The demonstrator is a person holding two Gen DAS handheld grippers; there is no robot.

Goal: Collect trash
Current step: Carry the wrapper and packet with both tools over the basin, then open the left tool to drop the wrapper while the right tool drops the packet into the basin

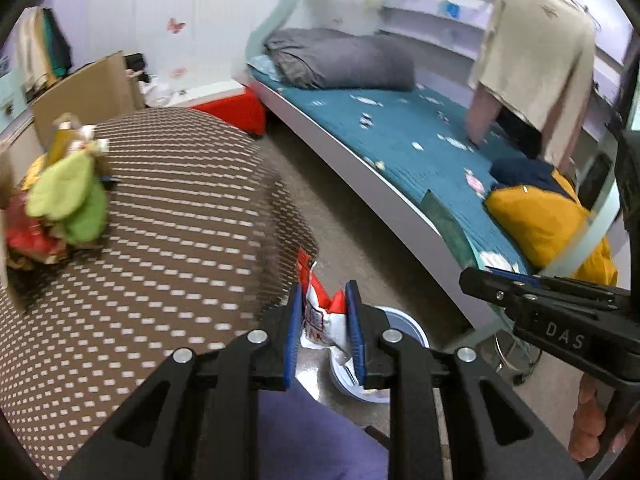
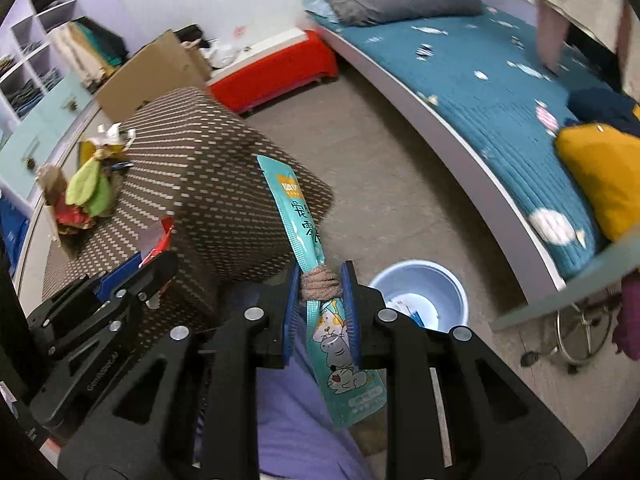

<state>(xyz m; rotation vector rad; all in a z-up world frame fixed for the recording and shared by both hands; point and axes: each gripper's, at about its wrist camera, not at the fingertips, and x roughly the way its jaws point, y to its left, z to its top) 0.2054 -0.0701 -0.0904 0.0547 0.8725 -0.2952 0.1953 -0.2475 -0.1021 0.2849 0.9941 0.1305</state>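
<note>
Mid-task, approx halfway: left gripper (image 1: 325,316) clamped narrow on crumpled red-and-white foil snack wrapper (image 1: 320,312), right gripper (image 2: 322,300) clamped narrow on long teal cat-print snack pouch (image 2: 316,280) w/ brown cord wound round its middle; both over floor near pale blue round plastic bin (image 2: 424,280), neither dropped in yet. Still left: release both into bin (some paper already inside), then clear remaining pile of green, red & gold wrappers (image 2: 90,192) on brown dotted-fabric tabletop (image 2: 208,184), well apart from bin.
</note>
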